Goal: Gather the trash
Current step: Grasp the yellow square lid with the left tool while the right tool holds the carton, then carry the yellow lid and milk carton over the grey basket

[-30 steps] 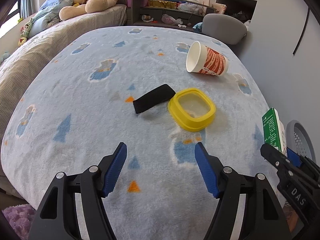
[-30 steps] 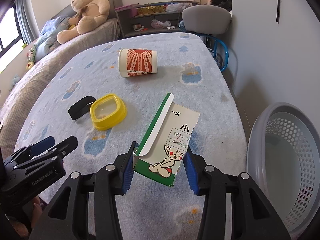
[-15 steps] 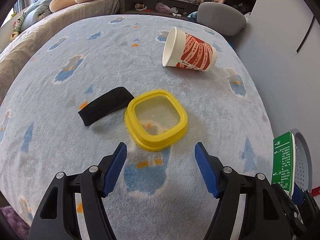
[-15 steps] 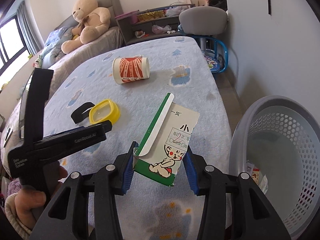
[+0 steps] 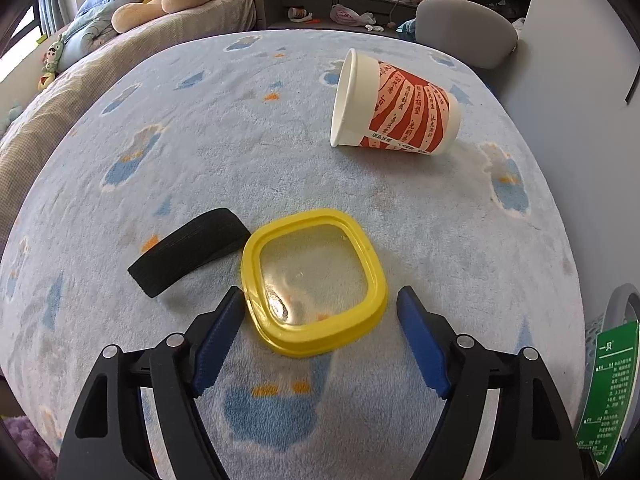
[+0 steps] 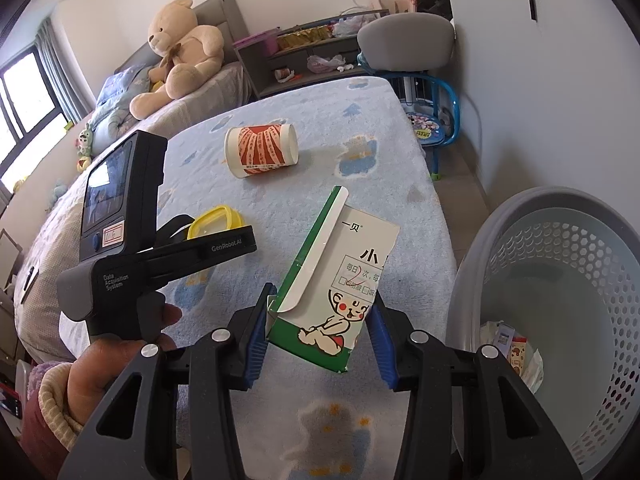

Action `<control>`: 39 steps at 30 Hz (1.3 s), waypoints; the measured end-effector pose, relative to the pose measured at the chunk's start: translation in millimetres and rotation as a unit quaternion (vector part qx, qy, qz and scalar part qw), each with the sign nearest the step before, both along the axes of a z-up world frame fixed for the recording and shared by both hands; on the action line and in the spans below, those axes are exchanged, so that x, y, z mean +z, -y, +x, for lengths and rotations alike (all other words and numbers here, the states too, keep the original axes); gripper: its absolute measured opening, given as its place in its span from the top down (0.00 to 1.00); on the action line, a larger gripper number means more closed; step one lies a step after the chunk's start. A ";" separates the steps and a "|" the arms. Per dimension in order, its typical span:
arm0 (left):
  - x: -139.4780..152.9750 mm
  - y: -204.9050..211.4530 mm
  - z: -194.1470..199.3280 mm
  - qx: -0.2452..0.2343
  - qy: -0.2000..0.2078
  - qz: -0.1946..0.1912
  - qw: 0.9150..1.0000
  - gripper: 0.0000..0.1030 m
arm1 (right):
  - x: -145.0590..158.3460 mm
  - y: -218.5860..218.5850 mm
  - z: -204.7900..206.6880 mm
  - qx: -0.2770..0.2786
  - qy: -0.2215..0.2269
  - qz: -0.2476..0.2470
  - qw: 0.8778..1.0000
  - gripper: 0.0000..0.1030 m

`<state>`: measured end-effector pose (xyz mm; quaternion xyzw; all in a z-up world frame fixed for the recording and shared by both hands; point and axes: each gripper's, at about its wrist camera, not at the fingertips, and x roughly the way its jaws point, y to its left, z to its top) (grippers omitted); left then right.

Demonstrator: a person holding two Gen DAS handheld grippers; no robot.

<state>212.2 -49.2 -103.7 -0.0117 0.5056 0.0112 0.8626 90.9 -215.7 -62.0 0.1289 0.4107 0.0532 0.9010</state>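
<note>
A yellow-rimmed clear lid [image 5: 314,282] lies on the blue fleece blanket [image 5: 240,140]. My left gripper [image 5: 320,312] hovers over its near edge, jaws opening, one finger on each side of the lid and neither pad pressing it. A black band [image 5: 188,250] lies just left of the lid. A red-and-white paper cup [image 5: 394,110] lies on its side farther back. In the right wrist view my right gripper [image 6: 318,330] is shut on a green-and-white carton [image 6: 340,276], held above the blanket's right edge. The lid [image 6: 216,220] and cup [image 6: 262,152] show there too.
A grey perforated basket [image 6: 568,240] stands on the floor right of the bed, with a few wrappers [image 6: 508,344] at its bottom. A teddy bear [image 6: 180,48], a shelf unit and a grey chair [image 6: 404,40] lie beyond. A hand [image 6: 112,364] holds the left gripper's handle.
My left gripper moved forward and down to the yellow lid, which now sits between its wider-spread fingers. My right gripper carried the carton toward the basket, which fills more of its view.
</note>
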 end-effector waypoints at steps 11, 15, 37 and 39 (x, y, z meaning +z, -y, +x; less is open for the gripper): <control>4.1 -2.2 -3.4 0.000 0.016 0.002 1.000 0.33 | 0.1 2.4 -0.3 -0.003 0.001 0.002 1.000 0.57; 13.8 0.3 -22.0 -0.018 0.032 0.013 0.999 0.33 | 0.8 5.9 -0.9 -0.006 0.002 0.001 1.000 0.57; 76.9 102.8 -137.2 -0.177 0.084 -0.029 0.980 0.32 | 19.6 122.0 -89.2 -0.117 -0.019 -0.050 0.992 0.57; 76.1 118.7 -142.7 -0.196 0.082 -0.027 0.977 0.32 | 18.6 136.5 -96.8 -0.131 -0.024 -0.052 0.990 0.57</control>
